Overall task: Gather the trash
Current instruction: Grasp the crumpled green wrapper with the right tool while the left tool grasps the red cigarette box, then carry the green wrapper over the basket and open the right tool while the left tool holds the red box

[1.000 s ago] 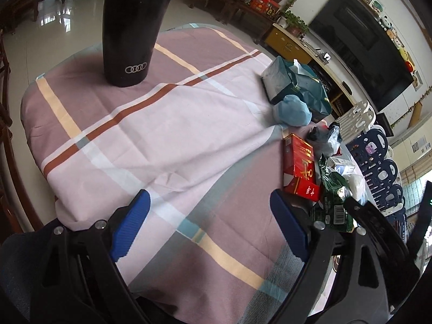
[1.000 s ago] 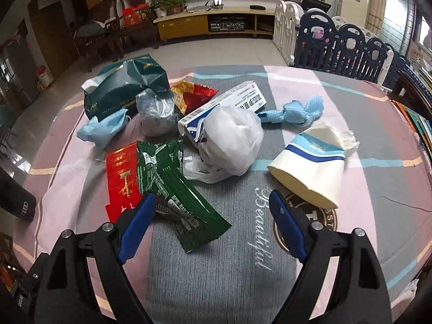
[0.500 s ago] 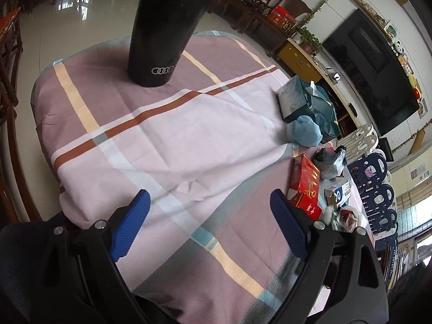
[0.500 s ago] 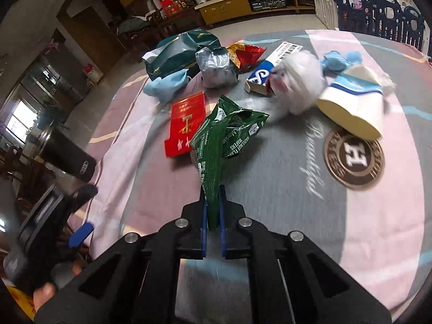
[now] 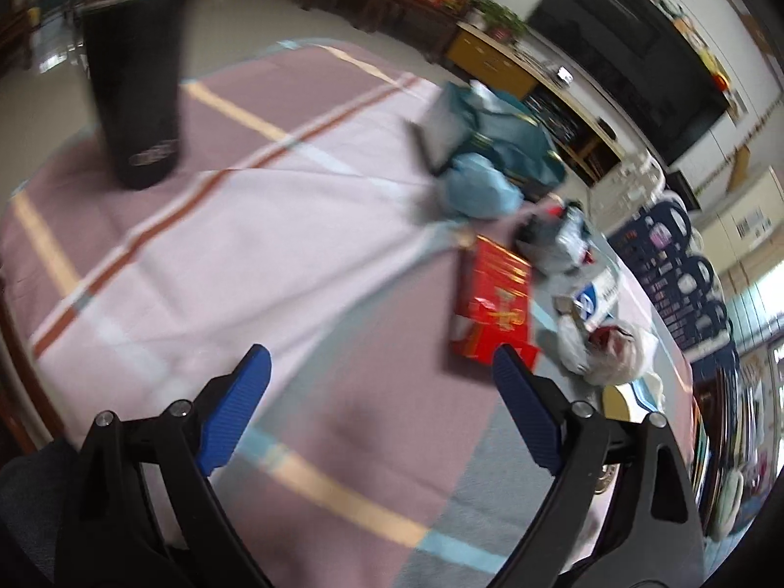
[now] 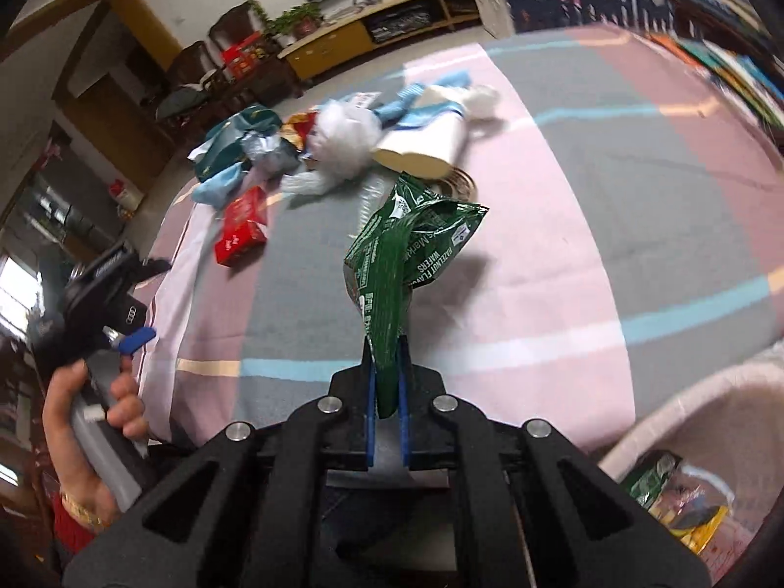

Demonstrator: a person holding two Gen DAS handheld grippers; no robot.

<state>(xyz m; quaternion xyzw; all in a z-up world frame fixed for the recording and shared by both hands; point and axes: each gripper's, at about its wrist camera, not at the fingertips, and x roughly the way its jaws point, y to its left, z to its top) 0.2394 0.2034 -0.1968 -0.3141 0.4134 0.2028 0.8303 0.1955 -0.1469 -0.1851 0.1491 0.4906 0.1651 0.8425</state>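
Right wrist: striped tablecloth w/ litter, TV cabinet behind.

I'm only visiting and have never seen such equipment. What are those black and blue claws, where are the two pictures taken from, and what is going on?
There is no robot: a person holds a two-fingered tool in each hand, each with a camera looking along its fingers. The left tool is open and empty above the striped tablecloth. The right tool is shut on a green wrapper. On the cloth lie a red packet, a white plastic bag and other litter. A black tumbler stands apart. At the right camera's lower corner is a pale bin with wrappers inside.
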